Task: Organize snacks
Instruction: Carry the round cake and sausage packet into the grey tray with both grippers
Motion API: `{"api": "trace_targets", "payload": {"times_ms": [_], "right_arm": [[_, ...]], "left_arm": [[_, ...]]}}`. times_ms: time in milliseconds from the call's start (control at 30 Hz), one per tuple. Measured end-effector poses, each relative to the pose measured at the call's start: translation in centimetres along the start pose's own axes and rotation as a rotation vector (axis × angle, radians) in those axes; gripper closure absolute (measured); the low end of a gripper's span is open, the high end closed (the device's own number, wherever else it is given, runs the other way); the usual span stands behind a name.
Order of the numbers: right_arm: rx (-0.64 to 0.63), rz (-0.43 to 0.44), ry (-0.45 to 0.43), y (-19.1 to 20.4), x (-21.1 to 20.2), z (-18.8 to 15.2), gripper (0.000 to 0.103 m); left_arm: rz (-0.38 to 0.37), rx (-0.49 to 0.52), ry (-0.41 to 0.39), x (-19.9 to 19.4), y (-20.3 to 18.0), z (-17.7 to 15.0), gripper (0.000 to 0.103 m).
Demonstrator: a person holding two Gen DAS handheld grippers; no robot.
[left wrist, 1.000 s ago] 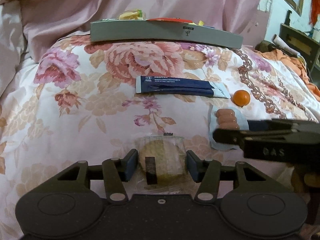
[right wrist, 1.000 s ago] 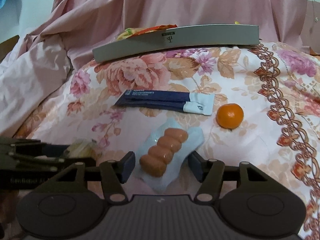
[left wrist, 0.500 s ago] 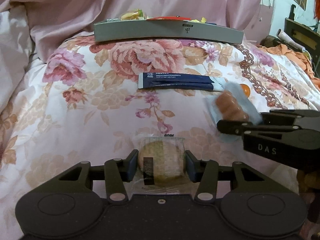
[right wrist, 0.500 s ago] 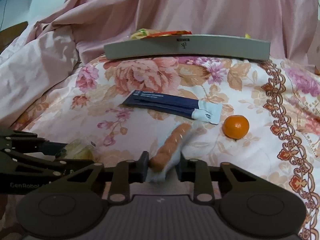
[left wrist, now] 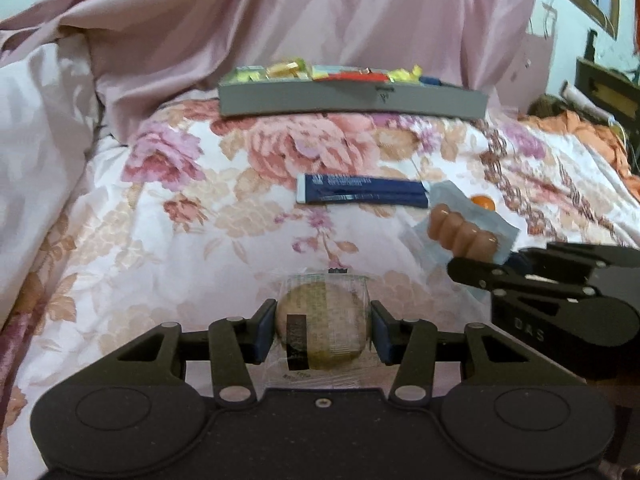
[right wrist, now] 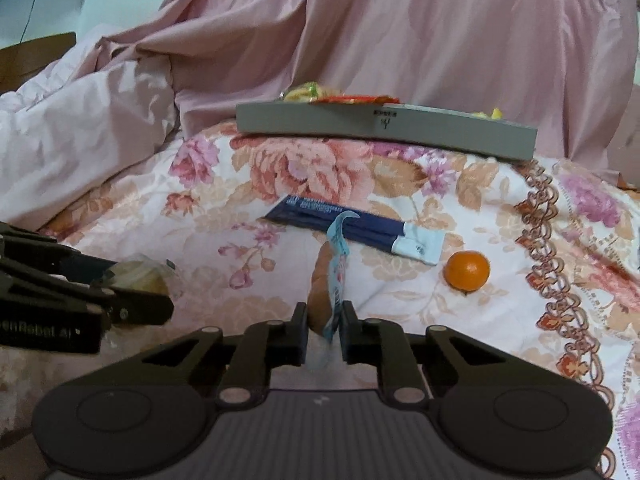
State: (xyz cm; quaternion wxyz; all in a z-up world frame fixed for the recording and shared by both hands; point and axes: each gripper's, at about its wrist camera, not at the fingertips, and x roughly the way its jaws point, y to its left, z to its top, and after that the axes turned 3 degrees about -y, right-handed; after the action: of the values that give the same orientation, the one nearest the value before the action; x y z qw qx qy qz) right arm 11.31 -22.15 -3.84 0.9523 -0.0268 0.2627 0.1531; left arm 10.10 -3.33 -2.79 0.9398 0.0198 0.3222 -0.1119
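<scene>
My left gripper (left wrist: 323, 330) is shut on a round cake in clear wrap (left wrist: 322, 328) and holds it above the floral quilt. My right gripper (right wrist: 324, 322) is shut on a packet of small sausages (right wrist: 326, 280), held on edge above the quilt; the packet also shows in the left wrist view (left wrist: 462, 234). A grey tray (left wrist: 352, 98) with several colourful snacks stands at the far end; it also shows in the right wrist view (right wrist: 384, 130). A dark blue packet (right wrist: 352, 226) and a small orange (right wrist: 467, 270) lie on the quilt.
The floral quilt (left wrist: 180, 220) covers the bed. Pink sheets (right wrist: 440, 40) rise behind the tray and bunch at the left. Furniture and orange cloth (left wrist: 580, 128) stand to the far right.
Both grippers closed on their snacks and lifted them. The sausage packet turned on edge in the right gripper. Both views rose and pulled back from the tray.
</scene>
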Motion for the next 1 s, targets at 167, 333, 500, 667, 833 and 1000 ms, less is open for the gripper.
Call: {"api": "trace_targets", "payload": {"times_ms": [167, 333, 500, 667, 833, 1000], "right_arm": [[0.007, -0.014, -0.059, 0.0, -1.4, 0.6, 0.085], [0.016, -0.022, -0.102, 0.1, -3.1, 1.2, 0.085], [0.003, -0.028, -0.154, 0.0, -4.7, 2.0, 0.085], [0.001, -0.041, -0.205, -0.3, -5.2, 3.1, 0.085], [0.017, -0.035, -0.252, -1.4, -4.8, 4.6, 0.085], [0.036, -0.008, -0.309, -3.4, -3.4, 7.2, 0.085]], "left_arm": [[0.003, -0.023, -0.047, -0.8, 0.2, 0.6, 0.053], [0.006, -0.039, -0.082, -1.4, 0.2, 1.4, 0.053], [-0.005, -0.080, -0.107, -1.5, 0.2, 3.2, 0.053], [-0.003, -0.116, -0.157, -1.6, 0.2, 5.6, 0.053], [-0.016, -0.134, -0.160, -0.4, 0.2, 8.7, 0.053], [-0.022, -0.165, -0.158, 1.8, 0.3, 12.2, 0.053]]}}
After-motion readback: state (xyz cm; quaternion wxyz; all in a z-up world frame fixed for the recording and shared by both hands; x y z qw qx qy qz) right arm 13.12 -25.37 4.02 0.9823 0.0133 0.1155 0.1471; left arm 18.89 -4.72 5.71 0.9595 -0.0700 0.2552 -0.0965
